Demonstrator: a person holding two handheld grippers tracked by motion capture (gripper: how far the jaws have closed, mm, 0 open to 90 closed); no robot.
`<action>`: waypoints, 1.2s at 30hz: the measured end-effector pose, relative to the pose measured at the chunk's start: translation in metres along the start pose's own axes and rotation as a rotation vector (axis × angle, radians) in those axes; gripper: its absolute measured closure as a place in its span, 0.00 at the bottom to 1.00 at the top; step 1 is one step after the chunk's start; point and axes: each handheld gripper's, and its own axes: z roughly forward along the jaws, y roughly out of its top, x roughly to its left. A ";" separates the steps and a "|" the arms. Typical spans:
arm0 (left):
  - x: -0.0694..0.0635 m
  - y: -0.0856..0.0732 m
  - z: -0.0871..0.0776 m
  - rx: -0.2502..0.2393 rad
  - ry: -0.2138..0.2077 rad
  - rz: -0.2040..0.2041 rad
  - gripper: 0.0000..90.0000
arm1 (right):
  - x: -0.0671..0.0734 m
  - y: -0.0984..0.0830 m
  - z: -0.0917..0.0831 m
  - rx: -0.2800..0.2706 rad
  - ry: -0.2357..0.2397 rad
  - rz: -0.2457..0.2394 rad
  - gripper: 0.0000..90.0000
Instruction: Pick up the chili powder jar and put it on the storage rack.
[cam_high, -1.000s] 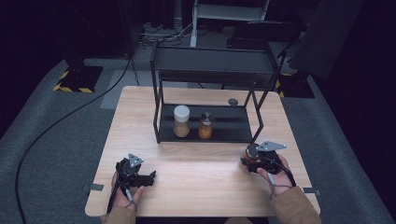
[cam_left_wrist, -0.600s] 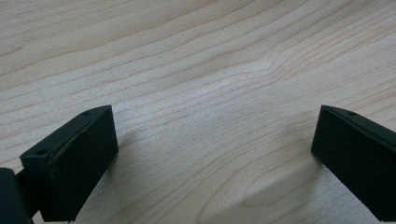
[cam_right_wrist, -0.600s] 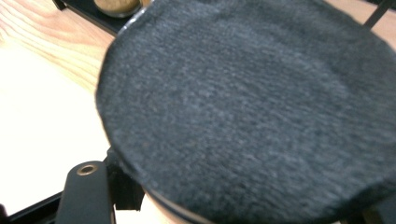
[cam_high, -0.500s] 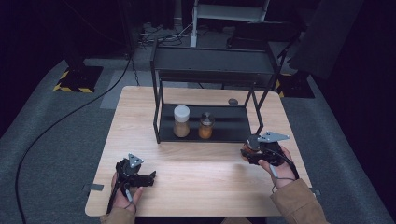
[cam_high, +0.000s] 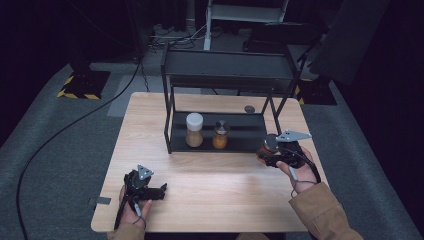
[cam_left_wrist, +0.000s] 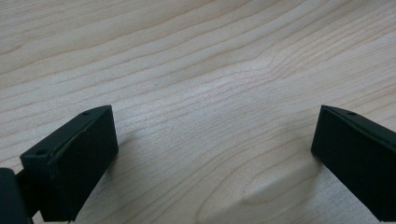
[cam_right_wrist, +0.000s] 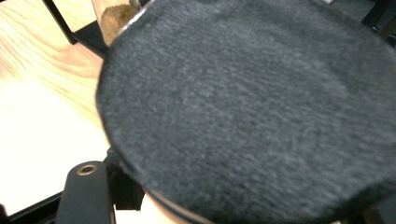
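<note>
The dark-lidded jar (cam_high: 267, 146) sits clamped in the right tool (cam_high: 272, 152), just off the front right corner of the black rack (cam_high: 227, 70), above the counter (cam_high: 210, 175). Two more jars stand on the rack's lower shelf. The left tool (cam_high: 159, 190) rests on the counter well in front of the rack, jaws apart and empty.

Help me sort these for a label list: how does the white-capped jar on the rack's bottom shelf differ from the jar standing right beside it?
The white-capped jar is taller and wider than the dark-lidded jar. Its cap is broad, pale and flat; the other's lid is dark and narrower. Its contents look tan-brown, while the other's look brighter orange. Both stand upright, side by side on the lower shelf of the black rack.
</note>
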 end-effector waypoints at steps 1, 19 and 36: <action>0.000 0.000 0.000 0.000 0.000 0.000 0.00 | 0.000 0.002 0.000 -0.002 0.000 -0.002 0.35; 0.000 0.000 0.000 0.000 -0.001 -0.001 0.00 | 0.002 0.040 0.023 -0.011 -0.004 -0.034 0.35; 0.001 0.000 0.000 0.000 -0.002 0.001 0.00 | -0.004 0.047 0.080 0.019 -0.006 -0.004 0.35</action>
